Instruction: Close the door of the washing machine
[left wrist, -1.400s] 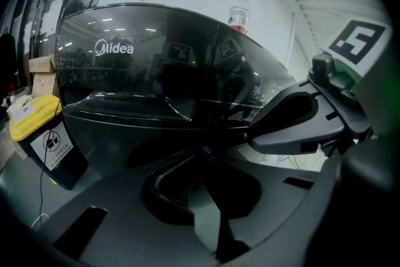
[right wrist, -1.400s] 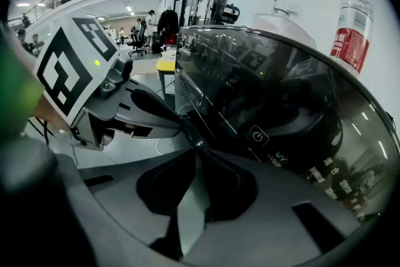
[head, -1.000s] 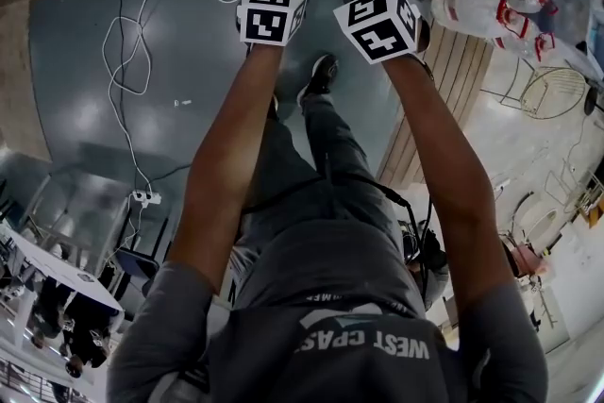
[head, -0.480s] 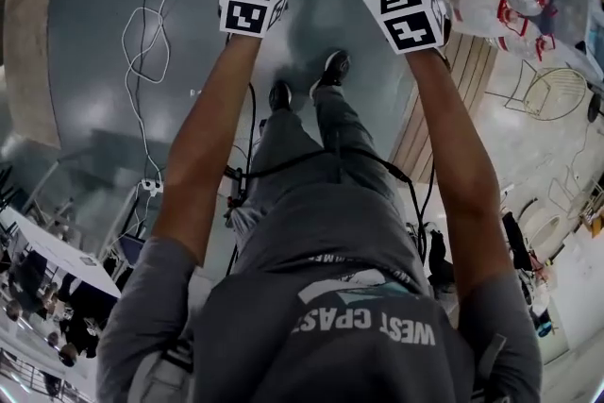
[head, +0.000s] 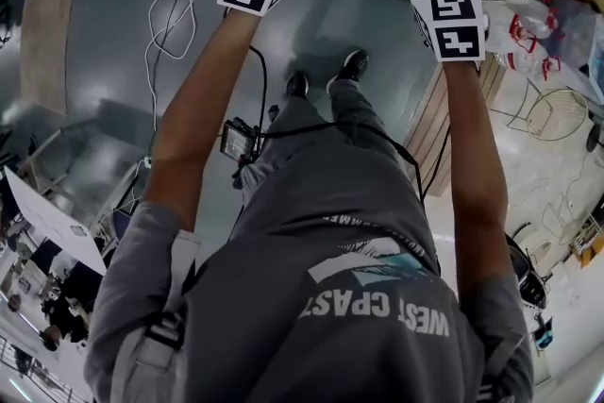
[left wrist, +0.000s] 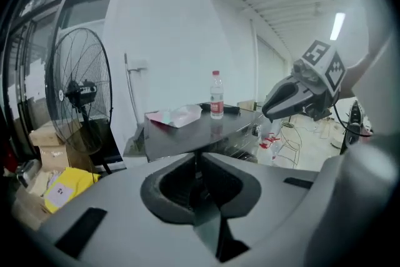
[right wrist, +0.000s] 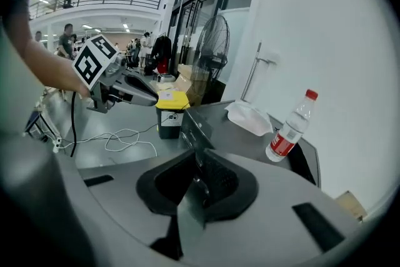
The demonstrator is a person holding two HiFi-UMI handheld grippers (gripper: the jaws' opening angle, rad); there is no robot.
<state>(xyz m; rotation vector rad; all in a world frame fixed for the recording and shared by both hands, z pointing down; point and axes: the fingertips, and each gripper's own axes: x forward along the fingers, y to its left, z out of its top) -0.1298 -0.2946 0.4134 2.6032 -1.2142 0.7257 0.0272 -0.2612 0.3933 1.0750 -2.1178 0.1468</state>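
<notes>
Left gripper (left wrist: 197, 175) has its jaws pressed together on nothing, facing the dark top of the washing machine (left wrist: 187, 134), which carries a water bottle (left wrist: 216, 94). Right gripper (right wrist: 199, 179) likewise has its jaws together and empty, beside the same top. No view lets the door be made out.

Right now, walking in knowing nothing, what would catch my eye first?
Two hand-held grippers, each carrying a black-and-white patterned cube: the left hand-held gripper and the right hand-held gripper, both shut, held out near a dark machine top. A red-labelled water bottle stands on that top, and a big fan stands beside it.
</notes>
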